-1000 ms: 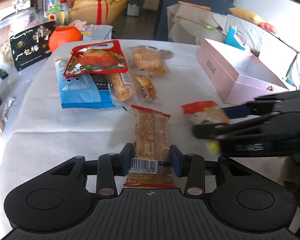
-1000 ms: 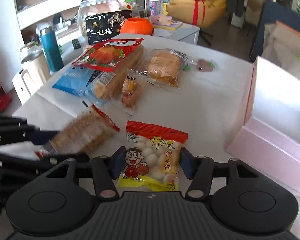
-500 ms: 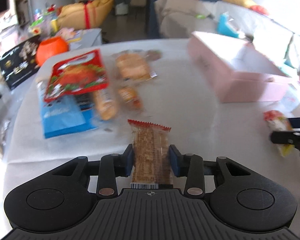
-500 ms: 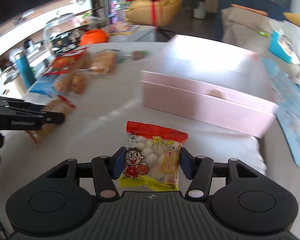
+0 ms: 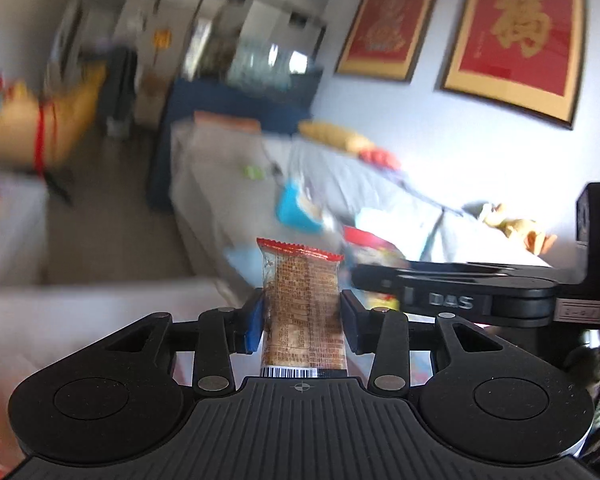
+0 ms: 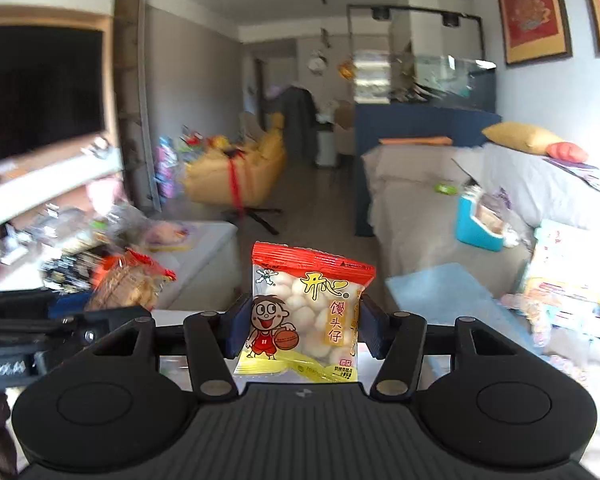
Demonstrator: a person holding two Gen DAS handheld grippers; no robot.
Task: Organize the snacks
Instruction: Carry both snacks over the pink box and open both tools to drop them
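Observation:
A clear packet of brown crackers [image 5: 300, 280] with a red top edge stands upright between the pads of my left gripper [image 5: 300, 314], lifted off the table. The jaws are easing open a little, though the pads still press on the packet. My right gripper [image 6: 300, 326] is shut on a small red and yellow bag of white puff balls [image 6: 312, 300] with a cartoon child on it. The two grippers hang side by side in the air. In the left wrist view the right gripper [image 5: 440, 300] reaches in from the right. The right wrist view has the left gripper [image 6: 60, 320] low at the left.
The white-clothed table [image 5: 80, 312] shows only as a strip below the left gripper. Beyond lie a grey sofa [image 6: 420, 208] with a blue cooler box [image 6: 480, 224], a yellow armchair [image 6: 236, 176], a low white side table [image 6: 204, 248] and shelves of clutter at the left.
Both grippers have risen and tipped upward with their packets still held. The table, the snack pile and the pink box have dropped out of view. The grippers now sit closer together.

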